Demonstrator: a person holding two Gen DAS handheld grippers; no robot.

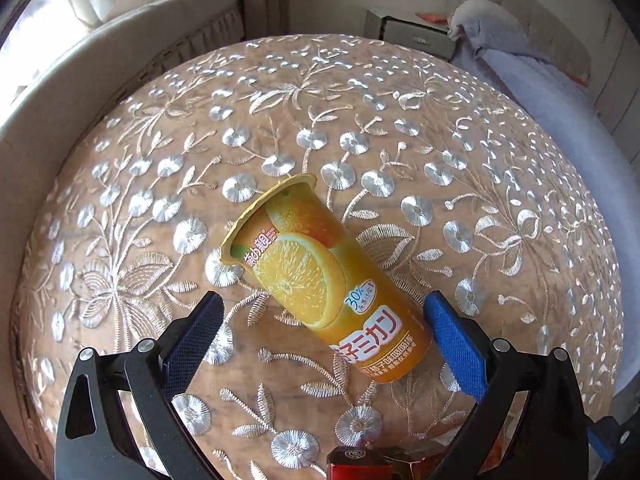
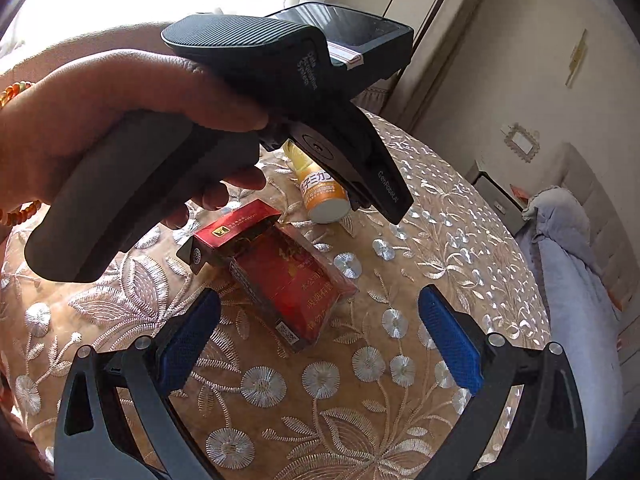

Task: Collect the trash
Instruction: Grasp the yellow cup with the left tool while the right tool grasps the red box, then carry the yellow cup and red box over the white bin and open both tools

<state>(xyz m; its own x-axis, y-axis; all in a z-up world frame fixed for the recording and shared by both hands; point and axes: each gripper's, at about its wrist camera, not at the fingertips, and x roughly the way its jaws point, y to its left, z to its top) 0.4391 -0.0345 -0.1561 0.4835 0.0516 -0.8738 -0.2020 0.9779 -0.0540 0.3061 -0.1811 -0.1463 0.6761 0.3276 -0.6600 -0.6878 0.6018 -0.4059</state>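
From the left wrist view, nothing looks collected yet: the orange plastic juice cup with the orange-slice label point(image 1: 320, 280) lies on its side on the round table under the tan cloth embroidered with silver flowers point(image 1: 400, 100), and the left gripper point(image 1: 323, 312) stands wide open around it, holding nothing. The cup's base end sits between the two blue fingers point(image 1: 454, 344), nearer the right-hand one and seemingly just short of touching it, while the flared rim lies beyond the fingertips, ahead and toward the left-hand finger. So its long axis runs on a slant across the gap, mouth pointing away and leftward, bottom pointing back toward the gripper's right side. At the very bottom edge, behind the fingers, a corner of a red cardboard cigarette pack point(image 1: 360, 462) peeks in. From the right wrist view, the right gripper point(image 2: 320, 316) is likewise spread wide and empty, and the red pack point(image 2: 288, 280) lies flat just ahead of the gap, nearer the left-hand finger, lid flipped open at the far end; its long axis runs from near the fingers away and to the left. Beyond it the cup's white bottom faces this camera, under the person's left hand point(image 2: 120, 128) and its dark handle. I judge both pieces remain to be picked up; no bin shows.
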